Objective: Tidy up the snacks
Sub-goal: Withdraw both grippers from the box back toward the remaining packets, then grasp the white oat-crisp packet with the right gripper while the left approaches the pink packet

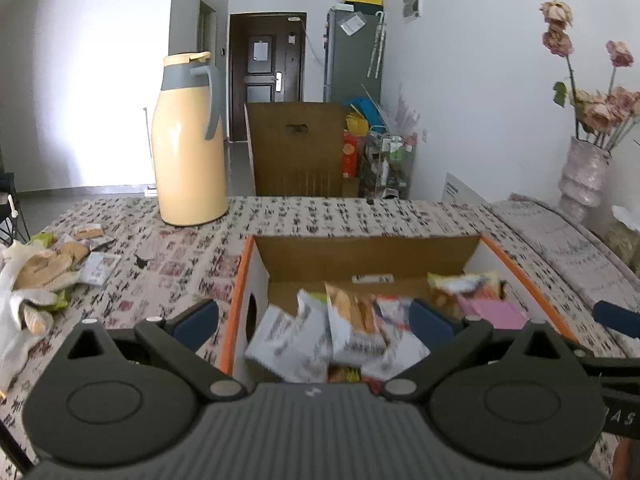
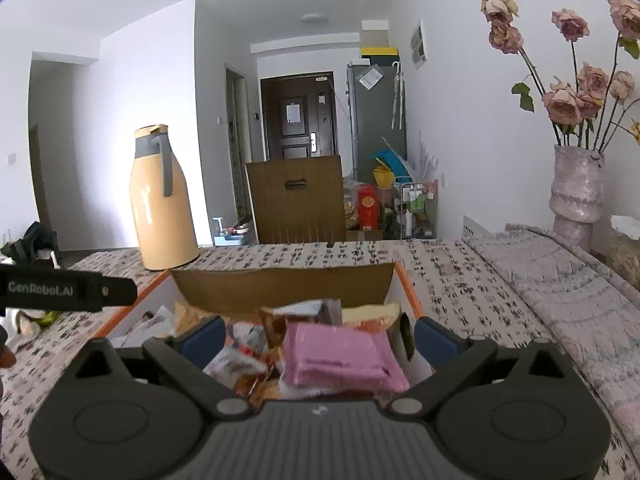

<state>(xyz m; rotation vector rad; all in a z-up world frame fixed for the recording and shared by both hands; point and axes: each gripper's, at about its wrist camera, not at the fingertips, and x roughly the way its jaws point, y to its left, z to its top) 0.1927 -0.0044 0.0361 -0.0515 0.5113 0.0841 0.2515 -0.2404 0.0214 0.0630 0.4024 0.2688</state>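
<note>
A cardboard box with an orange rim (image 1: 236, 292) stands on the patterned tablecloth, with several snack packets inside. My left gripper (image 1: 314, 320) hovers open over the box's near left part. Blurred white packets (image 1: 304, 340) lie between and below its blue pads, and the pads do not press on them. My right gripper (image 2: 318, 338) is open over the right part of the box (image 2: 408, 288), above a pink packet (image 2: 340, 360) that rests on other snacks. Each gripper shows at the edge of the other's view: the left gripper (image 2: 68, 290) and the right gripper's blue finger (image 1: 616, 318).
A tall yellow thermos jug (image 1: 188, 152) stands behind the box to the left. Loose snack packets and a white bag (image 1: 44, 268) lie at the table's left edge. A vase of dried roses (image 2: 576, 192) and a folded cloth (image 2: 560, 280) are on the right.
</note>
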